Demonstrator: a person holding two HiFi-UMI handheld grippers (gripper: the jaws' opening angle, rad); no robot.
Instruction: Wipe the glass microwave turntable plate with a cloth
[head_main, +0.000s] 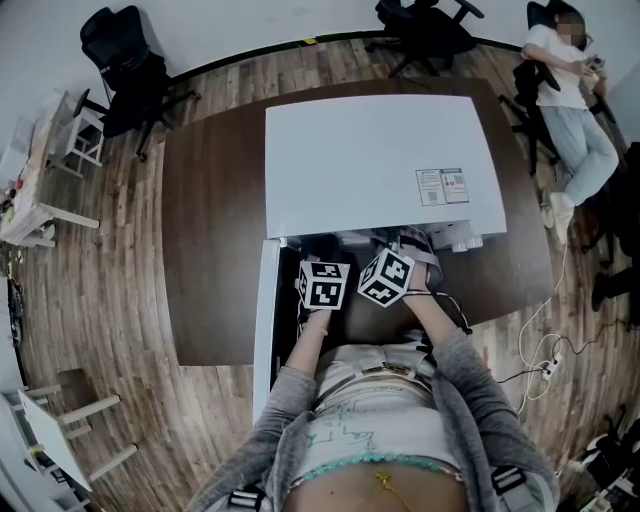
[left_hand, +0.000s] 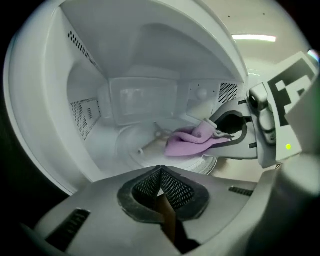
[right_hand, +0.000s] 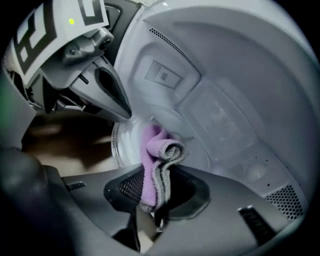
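Pinching purple cloth (right_hand: 150, 150), right hand-held gripper (right_hand: 153, 194); left hand-held gripper (left_hand: 161, 187) clenched empty; sticker (head_main: 441, 186) unreadable

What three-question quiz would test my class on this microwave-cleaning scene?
1. Multiple choice: which gripper's jaws are shut on the purple cloth? A left; B right; C neither.
2. True or false: the microwave door stands closed.
3. Fill in: the cloth is over the glass ____ inside the microwave.
Key: 1 B, the right gripper; the left gripper is shut and empty. 2 False, it is open. 3 turntable plate.
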